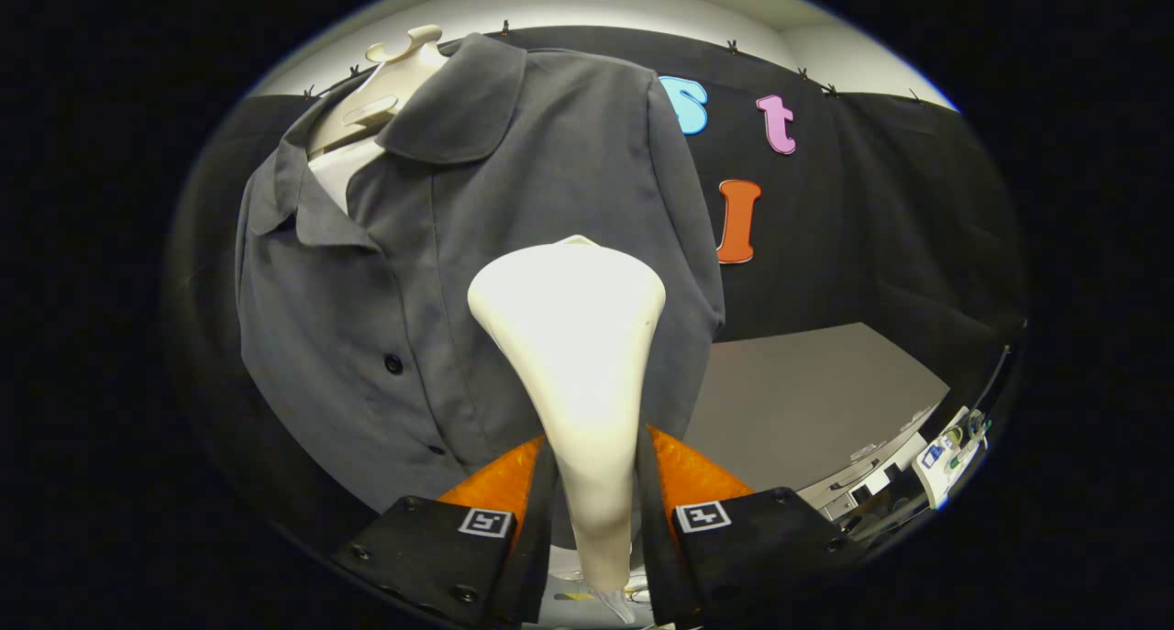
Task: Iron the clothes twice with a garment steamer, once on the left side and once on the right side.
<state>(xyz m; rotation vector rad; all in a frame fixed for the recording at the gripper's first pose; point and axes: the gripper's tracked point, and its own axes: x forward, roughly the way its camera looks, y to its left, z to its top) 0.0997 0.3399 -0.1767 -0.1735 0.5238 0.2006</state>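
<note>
A cream garment steamer [576,355] stands upright between my fingers, its narrow handle clamped by both of them and its wide head rising ahead. My gripper [594,469] is shut on that handle. Right behind the steamer head hangs a dark grey button-up shirt [431,272] on a pale mannequin torso [385,89]. The head faces the shirt's front panel, on the side to the right of the button line; whether it touches the fabric I cannot tell. The collar lies open with a white lining showing beneath.
A grey tabletop [807,401] stretches to the right of the shirt, under the black cloth wall. Some small equipment and cables [949,442] sit at its far right corner.
</note>
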